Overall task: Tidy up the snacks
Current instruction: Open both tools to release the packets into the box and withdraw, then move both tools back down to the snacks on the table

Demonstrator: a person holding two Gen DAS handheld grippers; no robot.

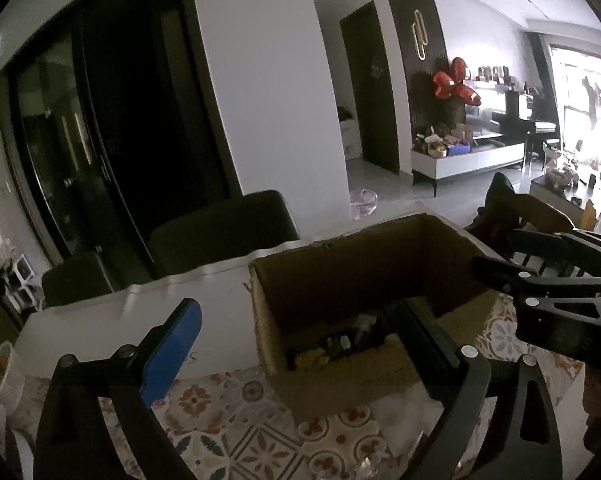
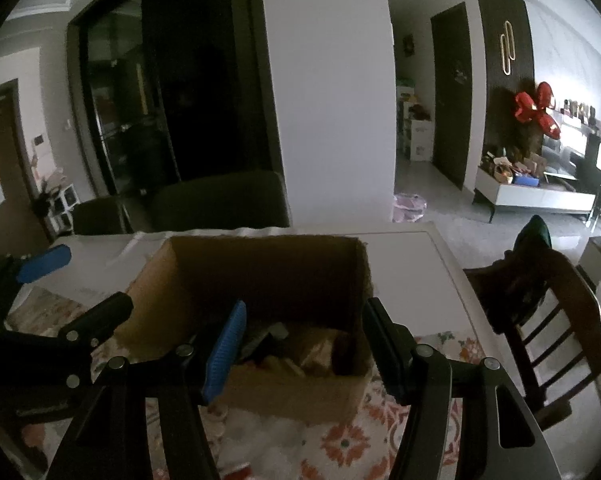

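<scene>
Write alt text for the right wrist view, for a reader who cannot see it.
The right gripper hangs open and empty over an open cardboard box with snack packets dimly visible inside, on a table with a patterned cloth. The left gripper, also open, reaches in from the left; a wooden chair stands at right.

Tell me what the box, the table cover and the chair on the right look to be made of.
Box: brown cardboard, matte, with frayed top edges.
Table cover: probably printed vinyl or cloth, with a flat orange tile pattern; which of the two is unclear in the dim light.
Chair: dark wood, likely varnished, with slatted back rails.
</scene>
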